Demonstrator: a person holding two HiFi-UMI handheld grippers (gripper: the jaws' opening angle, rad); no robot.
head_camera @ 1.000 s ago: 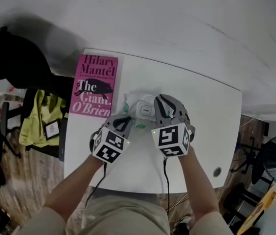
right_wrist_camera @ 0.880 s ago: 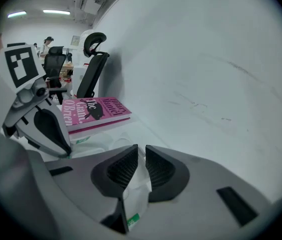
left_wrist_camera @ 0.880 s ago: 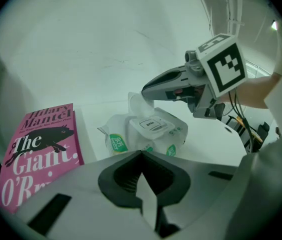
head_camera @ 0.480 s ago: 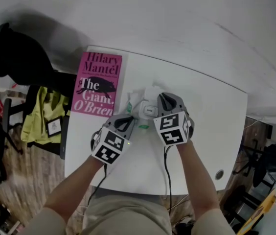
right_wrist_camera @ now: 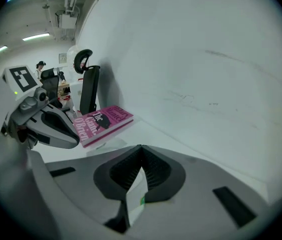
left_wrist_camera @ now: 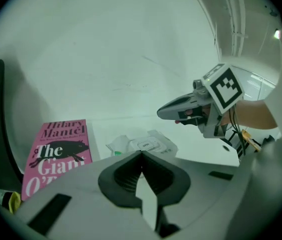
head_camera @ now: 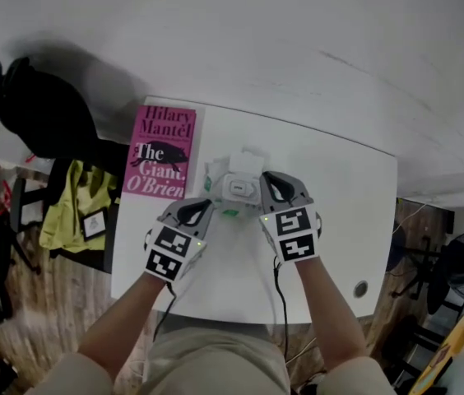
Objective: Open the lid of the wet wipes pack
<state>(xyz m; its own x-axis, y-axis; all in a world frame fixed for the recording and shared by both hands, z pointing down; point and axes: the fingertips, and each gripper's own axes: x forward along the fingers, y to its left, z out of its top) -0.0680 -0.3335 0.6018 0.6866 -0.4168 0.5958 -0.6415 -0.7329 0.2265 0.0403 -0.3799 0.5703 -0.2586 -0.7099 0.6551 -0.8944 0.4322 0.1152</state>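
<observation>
The white wet wipes pack (head_camera: 236,186) lies on the white table (head_camera: 339,220), and its lid (left_wrist_camera: 145,145) looks flat. My left gripper (head_camera: 197,211) hangs just short of the pack's near-left corner, raised off it, its tips (left_wrist_camera: 141,154) shut with nothing between them. My right gripper (head_camera: 270,179) sits at the pack's right side. The left gripper view shows it (left_wrist_camera: 160,113) hovering above the pack and apart from it. Its jaws have just been closing and now meet (right_wrist_camera: 141,146) with nothing between the tips. A pale sliver with a green speck shows behind them.
A pink book (head_camera: 160,152) lies at the table's left edge, just left of the pack. A black chair (head_camera: 34,113) and a yellow garment (head_camera: 71,208) stand beyond that edge. A cable hole (head_camera: 361,288) is near the front right corner.
Half a second ago the pack was pulled up and crumpled under the right gripper; now it lies flat again. The left gripper has drawn back from the pack's corner and risen.
</observation>
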